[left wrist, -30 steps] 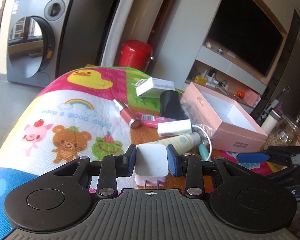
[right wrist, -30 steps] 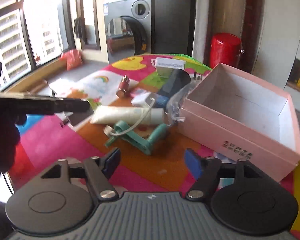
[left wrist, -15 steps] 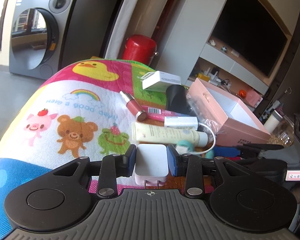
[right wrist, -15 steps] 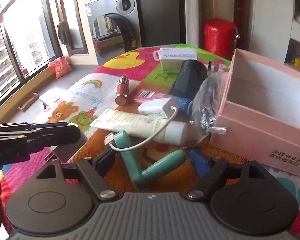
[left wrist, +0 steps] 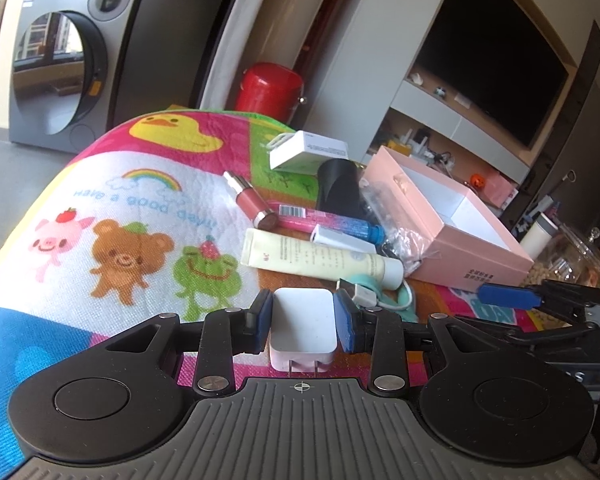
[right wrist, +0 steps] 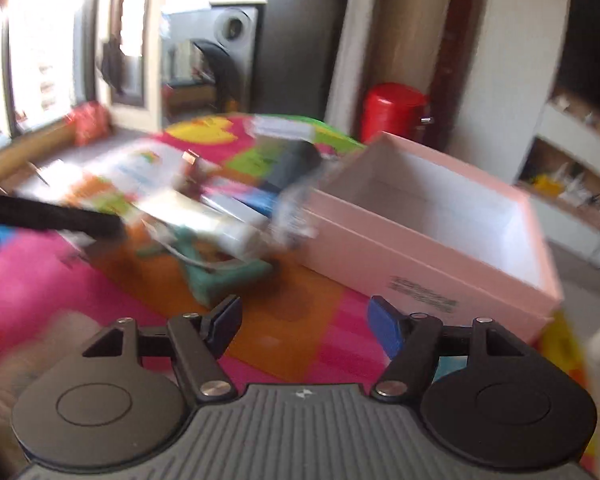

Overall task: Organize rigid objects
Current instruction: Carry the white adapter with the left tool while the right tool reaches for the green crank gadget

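My left gripper is shut on a white plug-in charger, prongs toward the camera, held above the mat. An open pink box stands to the right; it also shows in the right wrist view. Between them lie a cream tube, a pink lip gloss, a pink-blue tube, a white adapter, a black cylinder, a white carton and a teal tool. My right gripper is open and empty, near the box front; its finger shows in the left wrist view.
The colourful cartoon mat covers the table. A crinkled clear plastic bag leans on the box. A red canister and a washing machine stand behind. Glass jars are at the right. The right wrist view is motion-blurred.
My left gripper has kept the charger and shifted slightly closer to the pile. My right gripper has swung right and back from the teal tool toward the pink box, still open.
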Demonstrator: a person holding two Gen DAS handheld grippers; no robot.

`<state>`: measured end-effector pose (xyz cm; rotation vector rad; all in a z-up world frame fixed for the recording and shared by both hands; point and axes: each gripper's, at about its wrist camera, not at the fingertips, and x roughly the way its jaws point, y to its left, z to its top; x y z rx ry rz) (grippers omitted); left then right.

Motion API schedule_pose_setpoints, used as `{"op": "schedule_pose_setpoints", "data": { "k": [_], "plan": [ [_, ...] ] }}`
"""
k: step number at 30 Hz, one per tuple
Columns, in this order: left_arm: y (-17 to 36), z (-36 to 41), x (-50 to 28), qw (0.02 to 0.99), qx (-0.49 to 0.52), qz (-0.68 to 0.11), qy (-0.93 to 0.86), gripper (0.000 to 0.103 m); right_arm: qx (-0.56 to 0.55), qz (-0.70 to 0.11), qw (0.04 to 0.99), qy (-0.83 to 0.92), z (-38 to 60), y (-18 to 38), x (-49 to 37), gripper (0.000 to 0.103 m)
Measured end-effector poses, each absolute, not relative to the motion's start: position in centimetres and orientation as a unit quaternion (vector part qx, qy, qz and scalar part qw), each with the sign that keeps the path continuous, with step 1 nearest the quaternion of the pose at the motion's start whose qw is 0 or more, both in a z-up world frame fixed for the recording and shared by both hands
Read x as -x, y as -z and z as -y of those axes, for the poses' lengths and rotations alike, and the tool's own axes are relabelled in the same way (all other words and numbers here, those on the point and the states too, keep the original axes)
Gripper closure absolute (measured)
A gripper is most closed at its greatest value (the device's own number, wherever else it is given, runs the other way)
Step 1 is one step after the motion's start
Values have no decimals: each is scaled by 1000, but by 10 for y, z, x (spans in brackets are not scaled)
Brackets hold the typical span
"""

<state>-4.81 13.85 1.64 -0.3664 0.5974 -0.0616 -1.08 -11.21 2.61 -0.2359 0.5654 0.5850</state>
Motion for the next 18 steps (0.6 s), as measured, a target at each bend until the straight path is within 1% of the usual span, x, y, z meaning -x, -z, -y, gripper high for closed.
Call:
{"op": "schedule_pose_setpoints", "data": {
  "k": [2, 4, 5, 7, 11, 12, 15, 18],
  "plan": [
    [-20, -145, 50, 941, 179, -288, 17, 66, 97, -266, 900, -332, 98, -32, 14, 34],
    [-23, -154, 54, 942, 182, -280, 1, 66, 130, -253, 892, -351, 74, -32, 19, 43],
    [-24, -159, 56, 943, 185, -277, -6, 66, 153, -247, 888, -355, 61, -30, 22, 51],
    [-25, -167, 58, 942, 192, -273, -17, 66, 179, -239, 883, -363, 43, -28, 28, 52],
    [-22, -174, 57, 940, 204, -274, -18, 66, 173, -203, 871, -414, 29, -36, 45, 53],
    [-22, -174, 57, 940, 206, -273, -17, 66, 177, -204, 861, -431, 25, -38, 48, 53],
    [-22, -172, 57, 940, 209, -269, -15, 66, 160, -247, 822, -487, 10, -34, 42, 53],
    [-23, -171, 58, 940, 204, -273, -14, 66, 161, -273, 831, -457, 2, -20, 32, 54]
  ]
}}
